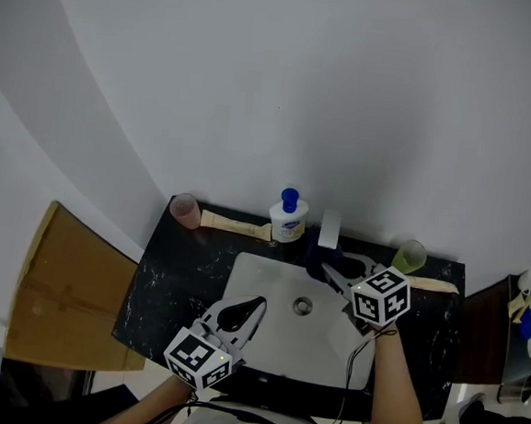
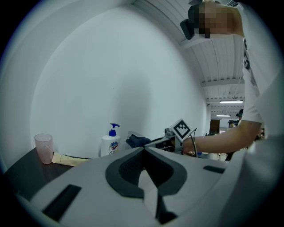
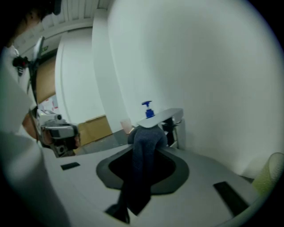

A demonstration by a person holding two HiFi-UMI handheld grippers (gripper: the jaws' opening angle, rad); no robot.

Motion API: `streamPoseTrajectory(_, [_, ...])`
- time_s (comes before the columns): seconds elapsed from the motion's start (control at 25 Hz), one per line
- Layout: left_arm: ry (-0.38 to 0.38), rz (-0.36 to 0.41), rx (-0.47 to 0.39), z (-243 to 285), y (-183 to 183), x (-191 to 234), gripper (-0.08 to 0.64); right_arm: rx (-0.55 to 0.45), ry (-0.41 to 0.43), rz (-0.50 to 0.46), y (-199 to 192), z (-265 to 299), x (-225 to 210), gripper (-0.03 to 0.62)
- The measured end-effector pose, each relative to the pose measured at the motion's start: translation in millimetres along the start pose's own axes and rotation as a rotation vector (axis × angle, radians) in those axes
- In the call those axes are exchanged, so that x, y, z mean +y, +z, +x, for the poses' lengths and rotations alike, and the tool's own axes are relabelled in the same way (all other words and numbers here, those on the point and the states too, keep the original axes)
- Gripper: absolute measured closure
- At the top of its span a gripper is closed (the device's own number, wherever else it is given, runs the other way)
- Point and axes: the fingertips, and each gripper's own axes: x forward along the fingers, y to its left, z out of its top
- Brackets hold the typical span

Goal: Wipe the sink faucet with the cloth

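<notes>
Right gripper (image 1: pixel 332 272) is pinching a dark blue cloth (image 3: pixel 143 155) between its jaws, the fabric bunched at the tips and trailing back over the pads. It reaches across the black stone countertop (image 1: pixel 187 264) and the white sink basin (image 1: pixel 259 280) toward the faucet (image 3: pixel 167 114), which stands at the back edge of the basin against the wall. In the right gripper view the bunched end of the cloth sits right under the flat spout, apparently touching its front edge (the contact itself is too dim to be sure of). The left gripper (image 1: pixel 255 305) hovers over the basin's near corner, jaws pressed together on nothing, with no part in the work. I judge the wiping step to be in hand, at the spout. The next move calls for holding the pinch firm while dragging the cloth along the spout and down to its base, without bumping the soap pump bottle (image 1: pixel 288 219) just beside the faucet. A pink cup (image 1: pixel 185 211) and a green cup (image 1: pixel 409 256) stand well clear at either end.
</notes>
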Motion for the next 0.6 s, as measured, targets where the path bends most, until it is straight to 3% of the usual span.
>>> streamPoseTrajectory(0.08, [-0.001,0.002,0.002,-0.2,-0.3,-0.1,0.558,0.027,0.096,-0.028,-5.2,2.1,22.6,0.500])
streamPoseTrajectory(0.24, [-0.007,0.007,0.000,3.1,1.5,-2.0,0.558,0.046,0.120,-0.037,-7.8,8.6,26.8,0.500])
streamPoseTrajectory(0.6, [-0.015,-0.001,0.004,5.4,-1.1,-9.1,0.558,-0.022,-0.085,0.071,8.0,14.6,-28.8,0.499])
